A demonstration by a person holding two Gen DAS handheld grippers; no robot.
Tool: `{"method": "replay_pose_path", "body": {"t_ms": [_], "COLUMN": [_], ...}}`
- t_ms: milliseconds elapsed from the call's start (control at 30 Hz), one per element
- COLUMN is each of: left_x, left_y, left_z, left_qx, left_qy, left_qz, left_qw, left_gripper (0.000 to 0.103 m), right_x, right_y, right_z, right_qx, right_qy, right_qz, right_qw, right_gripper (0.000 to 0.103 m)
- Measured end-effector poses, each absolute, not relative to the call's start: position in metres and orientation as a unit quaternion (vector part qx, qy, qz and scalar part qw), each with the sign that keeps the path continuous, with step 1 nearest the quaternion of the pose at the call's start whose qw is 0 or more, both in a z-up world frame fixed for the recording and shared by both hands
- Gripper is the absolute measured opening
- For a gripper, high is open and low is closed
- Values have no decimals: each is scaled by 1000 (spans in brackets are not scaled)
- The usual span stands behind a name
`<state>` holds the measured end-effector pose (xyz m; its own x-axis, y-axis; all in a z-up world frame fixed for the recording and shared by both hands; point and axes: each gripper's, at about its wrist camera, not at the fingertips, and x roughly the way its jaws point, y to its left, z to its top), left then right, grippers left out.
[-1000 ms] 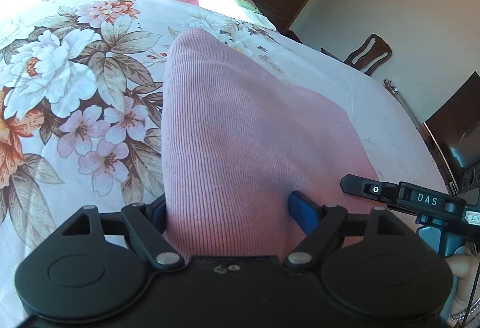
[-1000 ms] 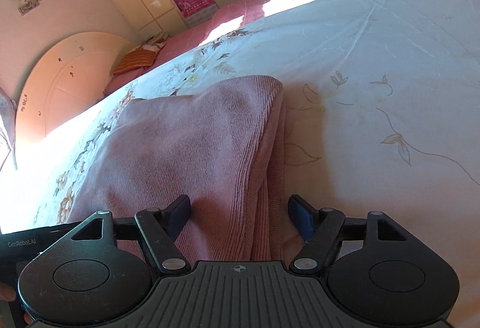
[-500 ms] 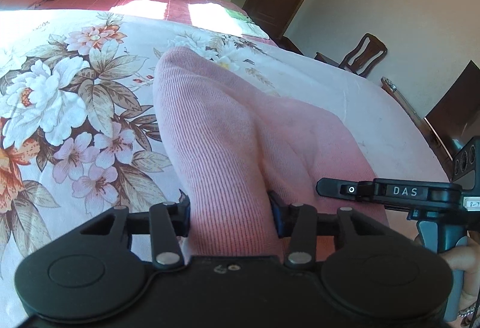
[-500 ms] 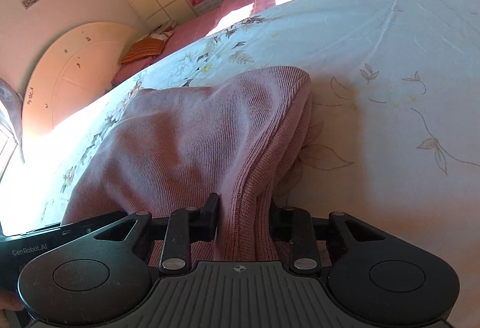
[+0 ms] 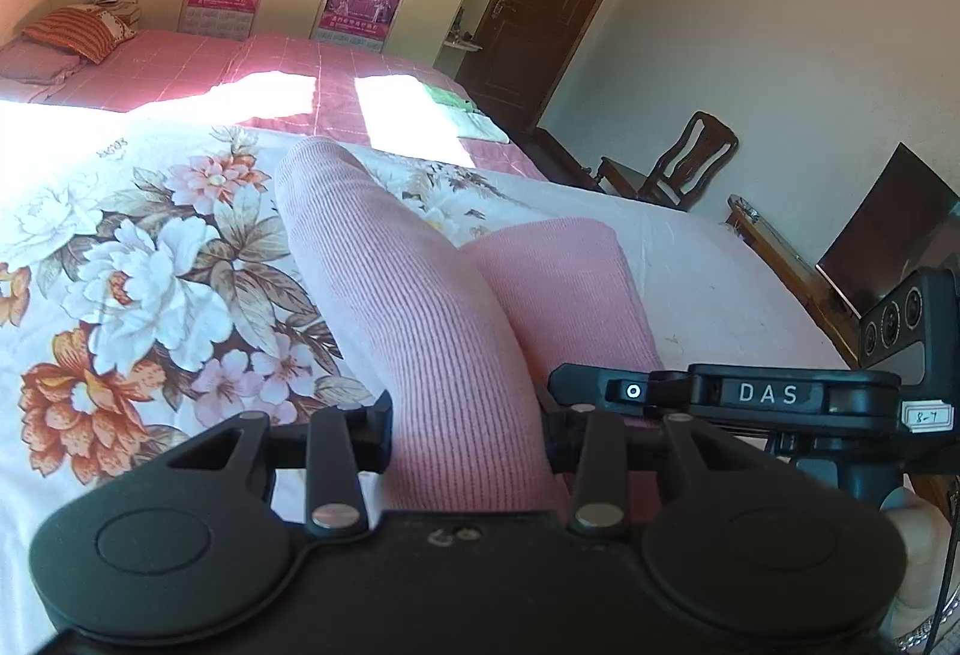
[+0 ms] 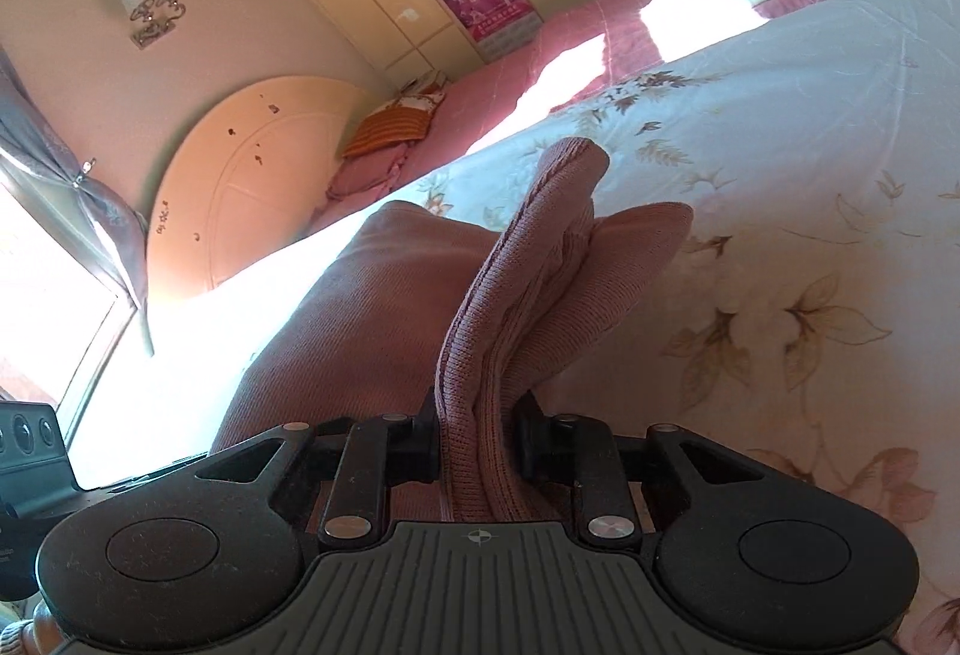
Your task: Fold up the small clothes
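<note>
A pink ribbed knit garment [image 5: 408, 295] lies on a floral bedsheet [image 5: 138, 265]. My left gripper [image 5: 465, 430] is shut on its near edge and lifts a fold of it off the bed. My right gripper [image 6: 477, 433] is shut on the garment's other near edge [image 6: 480, 343], which rises in a bunched ridge between the jaws. The rest of the garment [image 6: 372, 295] sags toward the sheet behind. The right gripper's body [image 5: 768, 394] shows at the right of the left wrist view.
A second bed with a pink cover [image 5: 198, 61] and a striped pillow [image 5: 78, 31] stands behind. A wooden chair [image 5: 678, 169] and a dark screen [image 5: 888, 235] are to the right. A round headboard [image 6: 240, 175] and a window [image 6: 36, 259] are at the left.
Both grippers went from open around the garment's edge to shut on it. They have lifted it, so the cloth now rises in folds off the sheet.
</note>
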<state>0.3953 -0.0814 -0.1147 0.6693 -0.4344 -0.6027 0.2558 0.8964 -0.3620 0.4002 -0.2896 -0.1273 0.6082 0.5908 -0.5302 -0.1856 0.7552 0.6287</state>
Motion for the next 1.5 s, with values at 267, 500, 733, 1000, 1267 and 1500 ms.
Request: {"method": "replay_pose_path", "body": {"t_ms": [267, 500, 733, 1000, 1267, 1500], "left_x": [386, 389, 413, 418, 401, 458], "left_y": [27, 131, 201, 260, 258, 236], "left_z": [-96, -95, -117, -177, -135, -137], "left_qx": [-129, -115, -134, -153, -128, -149], "left_qy": [340, 330, 327, 365, 298, 331], "left_qz": [-168, -138, -121, -86, -76, -78], "left_qw": [916, 927, 927, 915, 943, 928], "left_gripper": [38, 38, 38, 60, 58, 58], "right_x": [412, 435, 472, 497, 492, 524], "right_y": [-175, -63, 10, 11, -4, 35], "right_z": [-107, -115, -136, -172, -156, -133], "right_qx": [246, 238, 235, 204, 177, 150], "right_qy": [370, 373, 379, 410, 387, 364], "right_qz": [252, 273, 270, 202, 158, 187], "right_qw": [860, 854, 853, 866, 891, 900], "right_gripper": [23, 23, 23, 23, 25, 25]}}
